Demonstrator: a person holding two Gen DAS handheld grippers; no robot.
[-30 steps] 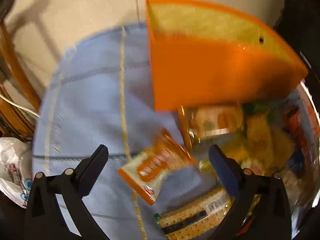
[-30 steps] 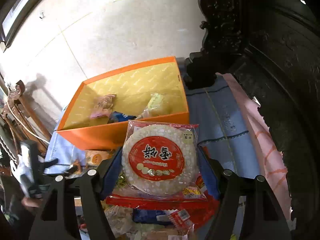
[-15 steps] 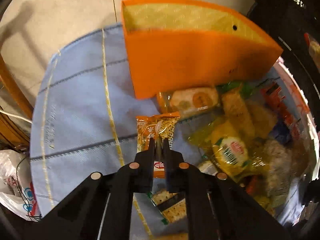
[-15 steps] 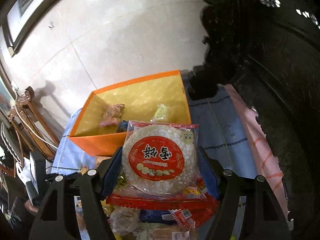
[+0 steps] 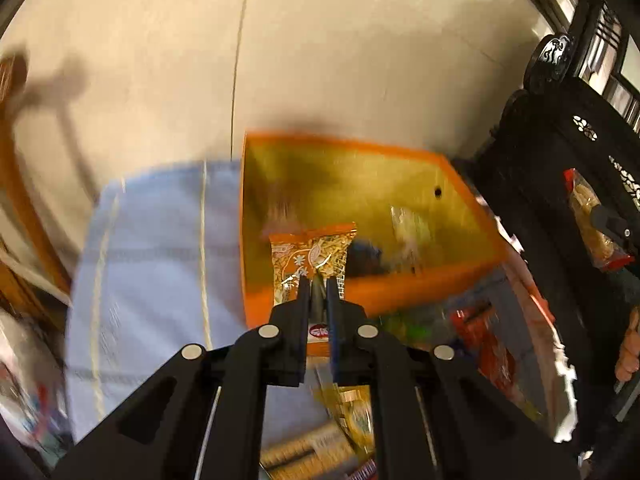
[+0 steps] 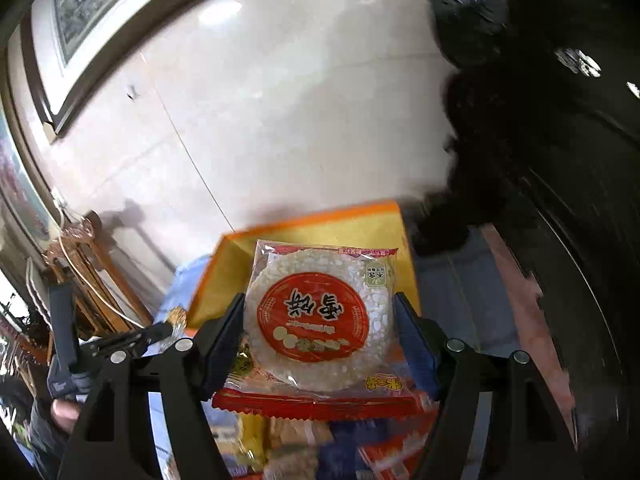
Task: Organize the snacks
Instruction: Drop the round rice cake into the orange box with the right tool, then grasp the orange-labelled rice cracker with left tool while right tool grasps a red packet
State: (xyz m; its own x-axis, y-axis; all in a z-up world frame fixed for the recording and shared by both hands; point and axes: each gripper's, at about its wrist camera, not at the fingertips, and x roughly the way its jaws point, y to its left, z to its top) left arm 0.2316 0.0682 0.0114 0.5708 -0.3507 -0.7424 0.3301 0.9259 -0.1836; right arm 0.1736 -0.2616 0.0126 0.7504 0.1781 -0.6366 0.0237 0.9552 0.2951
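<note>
Left tongs [image 5: 319,280] are pinched tight on an orange snack packet [image 5: 310,258], held upright with its long axis running away from the camera, top seam toward the far wall of the orange box [image 5: 416,280], above the box's near-left corner. Right tongs [image 6: 320,322] clamp a round rice cake packet [image 6: 320,312] by its sides (label upside down), lifted above the snack pile [image 6: 304,440] on the blue-clothed counter [image 5: 152,248].

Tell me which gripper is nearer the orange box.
Left. The left gripper holds an orange snack packet at the orange box's front wall. The right gripper, clamping a round rice cake pack, appears farther back over the snack pile.
</note>
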